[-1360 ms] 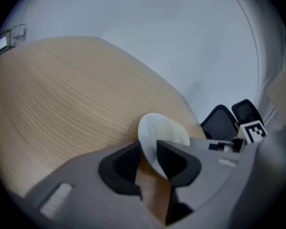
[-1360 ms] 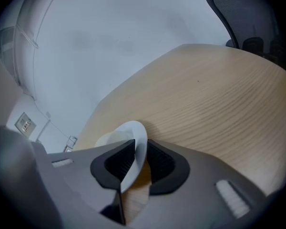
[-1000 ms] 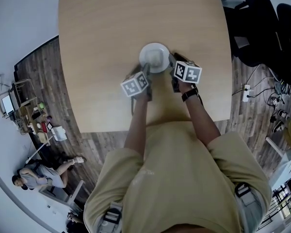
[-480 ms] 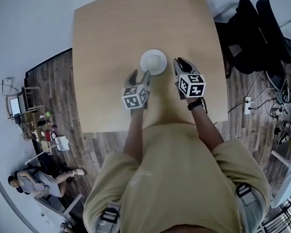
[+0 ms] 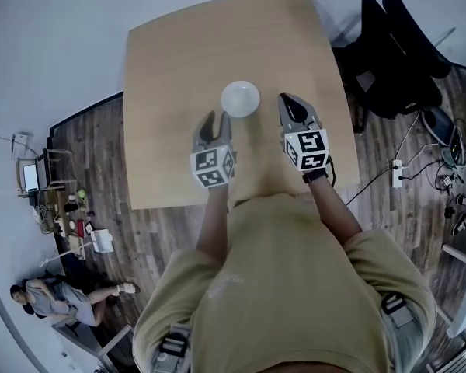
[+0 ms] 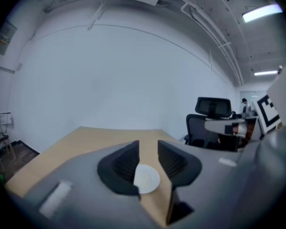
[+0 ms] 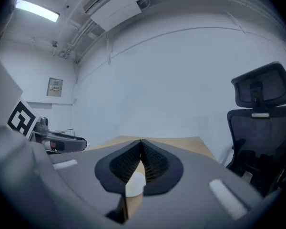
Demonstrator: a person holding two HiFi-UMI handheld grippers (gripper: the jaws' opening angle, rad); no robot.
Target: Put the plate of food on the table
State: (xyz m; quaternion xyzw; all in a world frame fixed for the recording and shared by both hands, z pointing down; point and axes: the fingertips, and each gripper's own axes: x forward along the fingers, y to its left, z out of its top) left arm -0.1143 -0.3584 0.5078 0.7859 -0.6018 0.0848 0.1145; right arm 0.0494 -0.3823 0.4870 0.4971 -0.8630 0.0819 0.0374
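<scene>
A white plate (image 5: 240, 99) rests on the light wooden table (image 5: 179, 61), near its middle. Both grippers hang apart from it, on the near side. My left gripper (image 5: 217, 121) sits just short of the plate's left edge; its jaws are closing with a gap still between them and nothing in it. In the left gripper view the plate (image 6: 147, 179) shows beyond that gap, past the left gripper (image 6: 148, 144). My right gripper (image 5: 289, 104) is to the plate's right, tips touching and empty. The right gripper view shows the plate (image 7: 136, 184) low beneath the right gripper (image 7: 141, 142).
Black office chairs (image 5: 396, 45) stand off the table's right side, with cables and a power strip (image 5: 396, 173) on the wood floor. A seated person (image 5: 50, 301) and small clutter (image 5: 70, 212) are at the lower left. The table's near edge (image 5: 241, 196) is by my body.
Both grippers have drawn back from the plate toward me; the plate stays on the table. The left jaws stood wider half a second ago and are narrower now.
</scene>
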